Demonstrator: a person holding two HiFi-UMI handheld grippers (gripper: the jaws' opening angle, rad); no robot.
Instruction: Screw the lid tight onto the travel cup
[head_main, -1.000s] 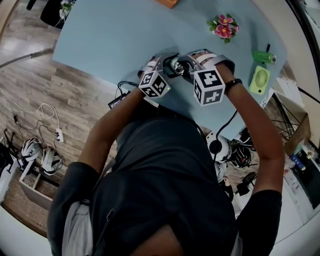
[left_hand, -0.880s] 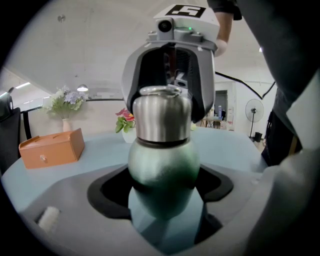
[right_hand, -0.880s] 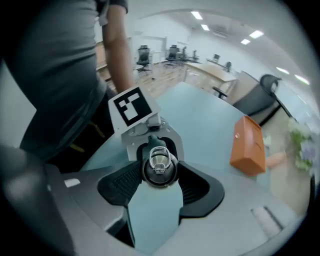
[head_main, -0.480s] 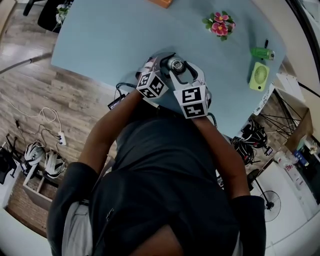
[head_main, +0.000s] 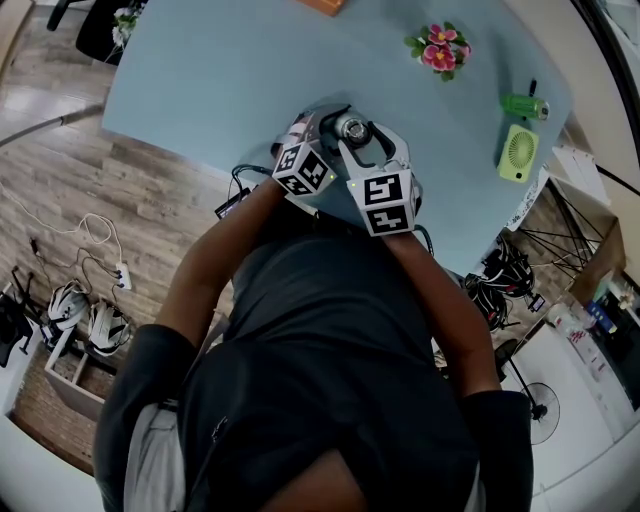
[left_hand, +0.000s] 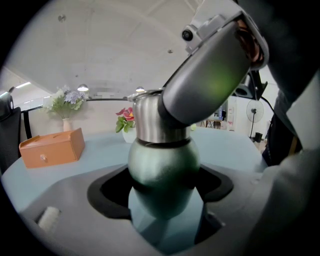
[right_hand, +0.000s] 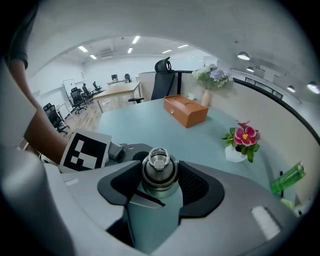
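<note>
Pale blue tabletop (head_main: 230, 80) carries a dark green metal travel cup (left_hand: 162, 165), standing upright. Left gripper (left_hand: 164, 210) reaches in level beside the cup, jaws clamped on its rounded body. Right gripper (right_hand: 157, 200) angles down from above the cup, jaws closed on the steel screw lid (right_hand: 159, 172).

You have both flanks of the travel cup (left_hand: 162, 165) taken up: left gripper (left_hand: 162, 200) jaws against its body, right gripper (right_hand: 159, 190) jaws against the lid (right_hand: 159, 172). Open table (head_main: 220, 70) lies beyond and leftward. Orange box (right_hand: 186, 111), flower pot (head_main: 437, 50), green fan (head_main: 518, 153) and bottle (head_main: 525, 106) stand well apart.
</note>
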